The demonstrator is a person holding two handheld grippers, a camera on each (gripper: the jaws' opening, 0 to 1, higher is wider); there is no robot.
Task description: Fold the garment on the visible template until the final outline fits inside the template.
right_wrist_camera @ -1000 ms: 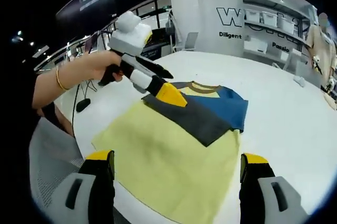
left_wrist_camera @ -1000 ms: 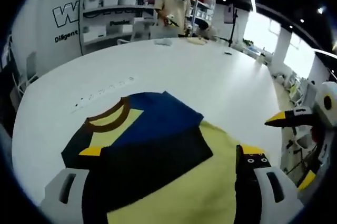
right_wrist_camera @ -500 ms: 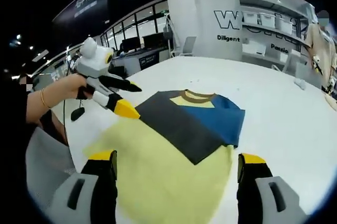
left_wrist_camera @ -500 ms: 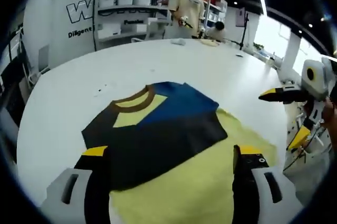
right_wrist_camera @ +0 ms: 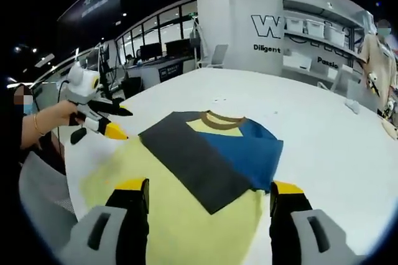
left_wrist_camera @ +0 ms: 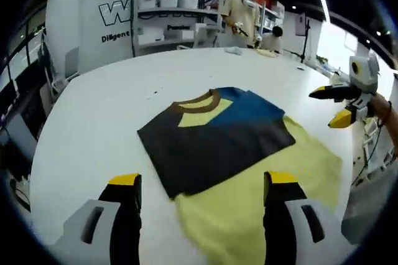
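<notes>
A T-shirt (left_wrist_camera: 230, 144) lies flat on the white table (left_wrist_camera: 93, 122). It has a yellow body, a brown collar, a blue part and a dark grey part folded across the chest. My left gripper (left_wrist_camera: 203, 181) hangs open just short of the shirt's near edge, with nothing between its fingers. In the right gripper view the same shirt (right_wrist_camera: 205, 159) spreads ahead of my right gripper (right_wrist_camera: 209, 185), which is also open and holds nothing. Each gripper shows in the other's view, held off the shirt's side and open: the right gripper (left_wrist_camera: 333, 106) and the left gripper (right_wrist_camera: 118, 122).
Shelves with white bins (left_wrist_camera: 165, 0) stand along the far wall. A person (left_wrist_camera: 239, 13) stands at the table's far end beside small items (left_wrist_camera: 235, 51). A hand (right_wrist_camera: 46, 125) holds the left gripper past the table's edge. Bare table surrounds the shirt.
The left gripper has drawn back from the dark folded part to beyond the shirt's side. Both cameras have backed away. The dark fold stays lying flat across the shirt.
</notes>
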